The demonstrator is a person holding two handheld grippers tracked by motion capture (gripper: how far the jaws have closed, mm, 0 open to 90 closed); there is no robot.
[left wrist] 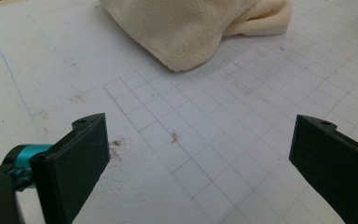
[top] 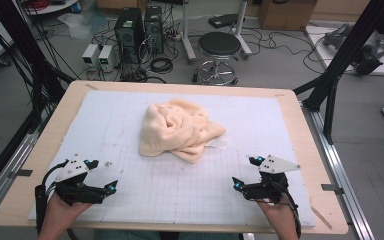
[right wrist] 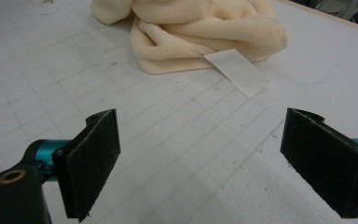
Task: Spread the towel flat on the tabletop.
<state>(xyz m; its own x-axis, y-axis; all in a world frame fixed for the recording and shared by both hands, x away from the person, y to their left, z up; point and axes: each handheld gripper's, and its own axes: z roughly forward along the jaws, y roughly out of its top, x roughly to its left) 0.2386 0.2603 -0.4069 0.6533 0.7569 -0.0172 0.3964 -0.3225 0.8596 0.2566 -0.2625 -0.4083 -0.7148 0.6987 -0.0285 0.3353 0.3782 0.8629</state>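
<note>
gridded mat; right gripper view reveals white label under towel.

Light wooden bench, rectangular, topped by white foam-like mat ruled with faint grid; mat leaves wood border bare on all sides. Crumpled cream fleece towel lies on mat, centre, toward far side. White label strip pokes from under towel's edge, flat on mat.
</note>
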